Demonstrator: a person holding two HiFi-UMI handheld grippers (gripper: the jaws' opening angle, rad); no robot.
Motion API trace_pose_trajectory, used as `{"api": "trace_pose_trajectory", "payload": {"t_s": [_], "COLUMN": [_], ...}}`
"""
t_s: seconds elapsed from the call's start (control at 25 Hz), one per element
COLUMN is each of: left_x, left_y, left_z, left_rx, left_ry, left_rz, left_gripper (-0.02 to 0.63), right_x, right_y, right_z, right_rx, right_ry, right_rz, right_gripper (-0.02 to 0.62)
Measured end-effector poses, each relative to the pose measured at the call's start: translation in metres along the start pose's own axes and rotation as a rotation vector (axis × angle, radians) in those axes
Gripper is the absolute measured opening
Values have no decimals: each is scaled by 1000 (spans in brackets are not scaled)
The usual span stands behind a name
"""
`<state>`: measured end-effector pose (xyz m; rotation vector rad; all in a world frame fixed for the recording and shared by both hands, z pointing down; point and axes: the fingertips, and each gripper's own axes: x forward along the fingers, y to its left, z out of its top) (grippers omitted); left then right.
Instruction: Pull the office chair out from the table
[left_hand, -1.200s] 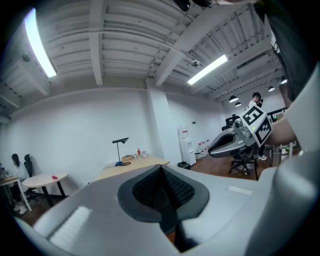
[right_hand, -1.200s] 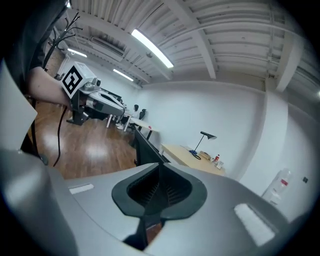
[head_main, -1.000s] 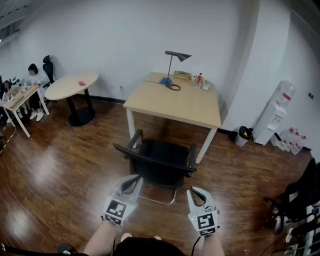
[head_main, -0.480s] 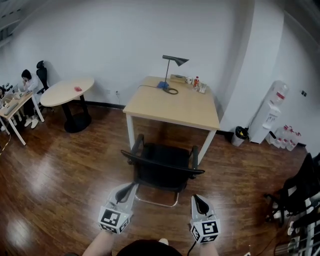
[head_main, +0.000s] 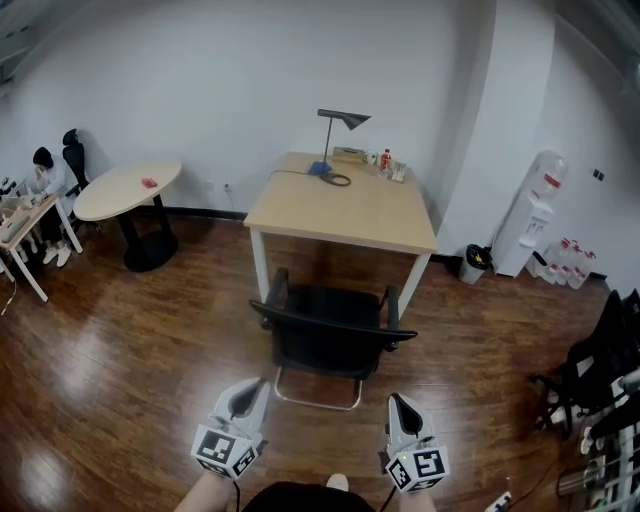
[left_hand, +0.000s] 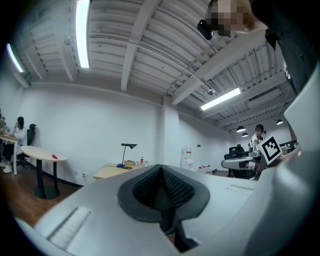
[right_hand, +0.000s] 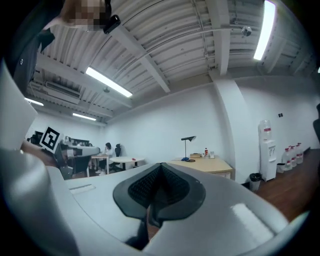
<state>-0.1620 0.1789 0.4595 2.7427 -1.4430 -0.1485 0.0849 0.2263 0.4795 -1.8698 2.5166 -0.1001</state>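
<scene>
Left claw (head_main: 248, 388): jaws together, nothing between them; it hangs low, short of the backrest (head_main: 335, 327).
Right claw (head_main: 401, 404): jaws have just been closing and now meet, empty, also apart from the backrest.
Office chair (head_main: 330, 345): on the wood floor (head_main: 120, 360) in front of the worktop (head_main: 345, 212), seat towards it, back to the person; it looks largely clear of the edge.
Step in hand: probably checking whether it is out far enough.
Doing it well: for more travel, part both claws, take the backrest near each end and draw straight back evenly.
Watch: the sled frame (head_main: 318, 403) may drag, so pull level without tipping.
</scene>
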Motion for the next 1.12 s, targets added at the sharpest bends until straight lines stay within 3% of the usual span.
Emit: {"api": "trace_pose_trajectory", "payload": {"t_s": [0.24, 1.12], "left_x": [-8, 14], "left_y": [9, -18], "left_z": [-3, -7], "left_rx": [-13, 11], "left_ry": [12, 22], "left_rz": [23, -49], "left_gripper": [3, 3], "right_x": [-1, 4], "right_y": [7, -11], "right_z": [5, 19], "right_rx": [-20, 3], "right_ry": [1, -41], "right_rz": [24, 67], "right_gripper": [11, 11]}}
